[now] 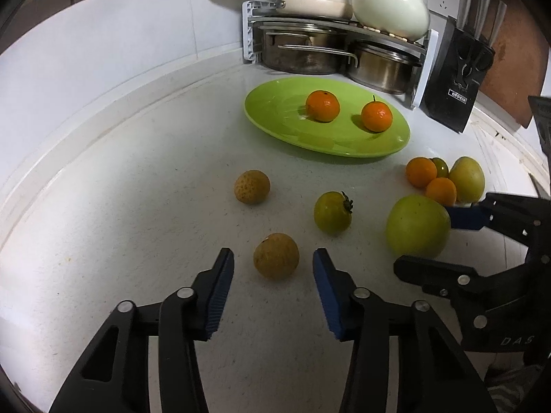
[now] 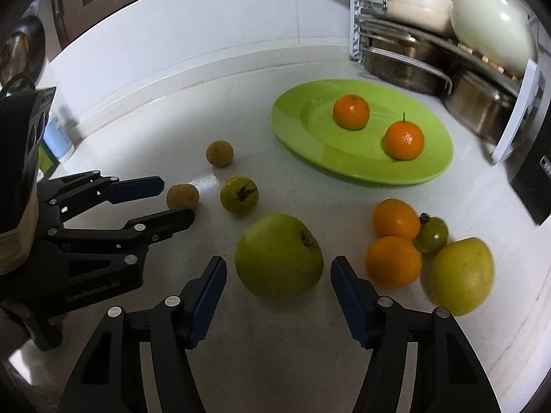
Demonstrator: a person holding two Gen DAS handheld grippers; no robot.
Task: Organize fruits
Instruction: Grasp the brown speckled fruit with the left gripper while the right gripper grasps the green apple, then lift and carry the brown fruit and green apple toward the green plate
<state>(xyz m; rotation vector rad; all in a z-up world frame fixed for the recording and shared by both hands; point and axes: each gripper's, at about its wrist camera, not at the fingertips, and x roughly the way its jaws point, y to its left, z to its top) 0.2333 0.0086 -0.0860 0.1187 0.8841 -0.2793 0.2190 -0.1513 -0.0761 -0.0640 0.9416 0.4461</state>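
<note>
Left gripper [image 1: 273, 263] gapes around a brown fruit [image 1: 276, 255] at lower centre, right gripper [image 2: 279, 268] around a green apple [image 2: 279, 255] (neither gripped).

We see two oranges [image 1: 322, 105] on the plate [image 1: 272, 117] far from us, pots [image 1: 303, 51] behind it, and loose fruit [image 1: 332, 212] nearer on the counter [image 1: 137, 206].

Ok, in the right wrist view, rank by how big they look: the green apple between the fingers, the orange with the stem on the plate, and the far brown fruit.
1. green apple, though it is nearest the camera
2. stemmed orange
3. far brown fruit
</note>
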